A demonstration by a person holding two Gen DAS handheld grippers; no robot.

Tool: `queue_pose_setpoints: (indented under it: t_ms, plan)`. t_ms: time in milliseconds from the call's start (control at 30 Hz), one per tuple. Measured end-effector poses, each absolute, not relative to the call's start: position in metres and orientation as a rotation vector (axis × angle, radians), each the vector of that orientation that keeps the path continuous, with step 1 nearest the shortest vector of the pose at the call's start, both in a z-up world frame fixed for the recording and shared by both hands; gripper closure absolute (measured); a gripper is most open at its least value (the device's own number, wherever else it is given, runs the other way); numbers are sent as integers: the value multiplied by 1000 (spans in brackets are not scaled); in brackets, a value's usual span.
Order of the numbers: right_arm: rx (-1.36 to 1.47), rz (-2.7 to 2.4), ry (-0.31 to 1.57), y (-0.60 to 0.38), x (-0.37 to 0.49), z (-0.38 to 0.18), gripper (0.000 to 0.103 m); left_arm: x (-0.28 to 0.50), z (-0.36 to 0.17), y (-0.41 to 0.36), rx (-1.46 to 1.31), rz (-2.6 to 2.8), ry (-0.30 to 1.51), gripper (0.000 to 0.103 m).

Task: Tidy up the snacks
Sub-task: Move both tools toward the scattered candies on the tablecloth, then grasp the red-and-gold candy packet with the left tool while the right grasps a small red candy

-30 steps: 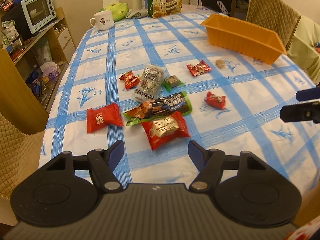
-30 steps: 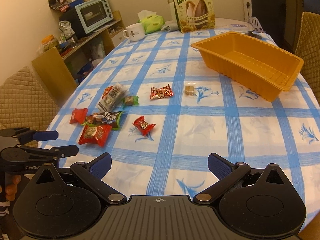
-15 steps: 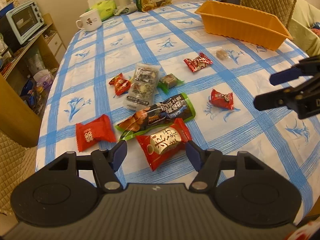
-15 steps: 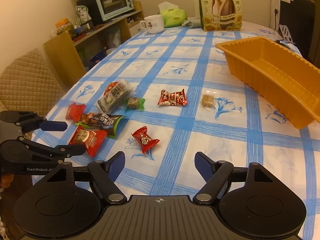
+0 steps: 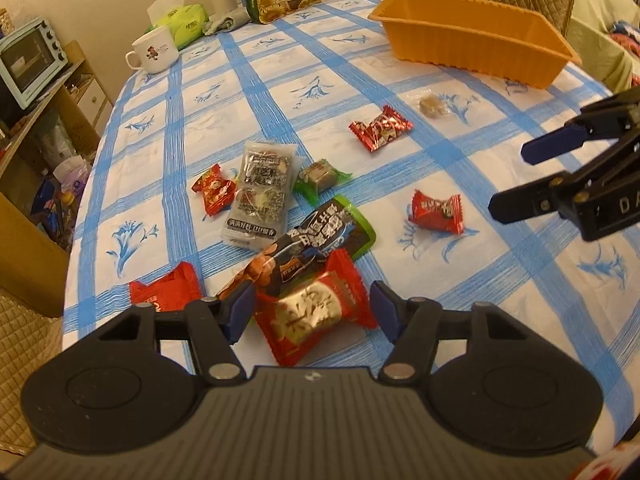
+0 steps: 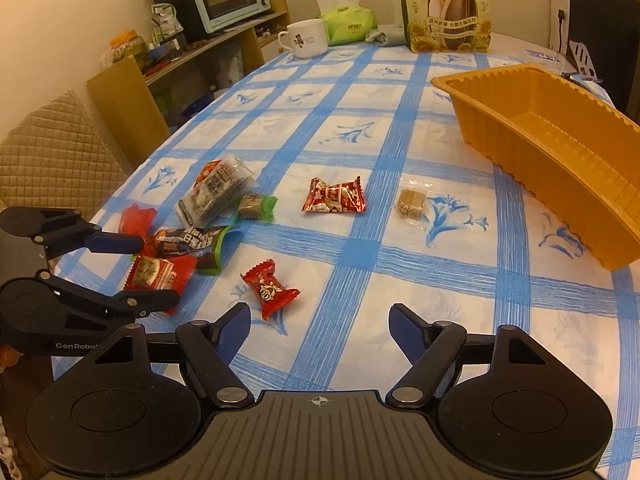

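Several wrapped snacks lie on the blue-checked tablecloth (image 5: 280,80). My left gripper (image 5: 312,312) is open, its fingers either side of a red-and-gold packet (image 5: 316,316), which also shows in the right wrist view (image 6: 158,272). A dark green-edged packet (image 5: 320,236) lies partly under it. My right gripper (image 6: 320,322) is open, just short of a small red candy (image 6: 270,288), seen too in the left wrist view (image 5: 436,212). An empty orange tray (image 6: 540,136) stands at the right.
Other snacks: a clear nut bar pack (image 5: 260,196), a red packet (image 5: 164,288), a green candy (image 5: 320,174), a red candy (image 5: 380,128), a brown cube (image 6: 412,202). A mug (image 6: 306,38), a seed bag (image 6: 446,4) and tissues (image 6: 348,24) stand at the far end.
Both grippers have moved forward and lower toward the snacks. The left one's fingers now straddle the red-and-gold packet; the right one has closed in on the small red candy.
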State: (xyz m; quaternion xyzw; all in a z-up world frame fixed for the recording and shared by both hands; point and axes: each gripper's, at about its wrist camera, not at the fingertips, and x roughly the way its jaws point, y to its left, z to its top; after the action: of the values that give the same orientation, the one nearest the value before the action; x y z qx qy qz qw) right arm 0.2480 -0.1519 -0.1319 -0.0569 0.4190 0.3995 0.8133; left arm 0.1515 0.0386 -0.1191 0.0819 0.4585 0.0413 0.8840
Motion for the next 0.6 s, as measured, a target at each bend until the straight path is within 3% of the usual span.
queue_pose_setpoints:
  t_ms: [200, 467, 600]
  plan:
    - [-123, 866, 901, -150, 252, -133, 26, 149, -120, 42, 126, 81, 993, 51]
    - [-170, 929, 879, -141, 251, -136, 27, 132, -111, 51, -31, 135, 1010, 52]
    - [-220, 997, 843, -126, 251, -138, 42, 125, -104, 58, -109, 180, 997, 54]
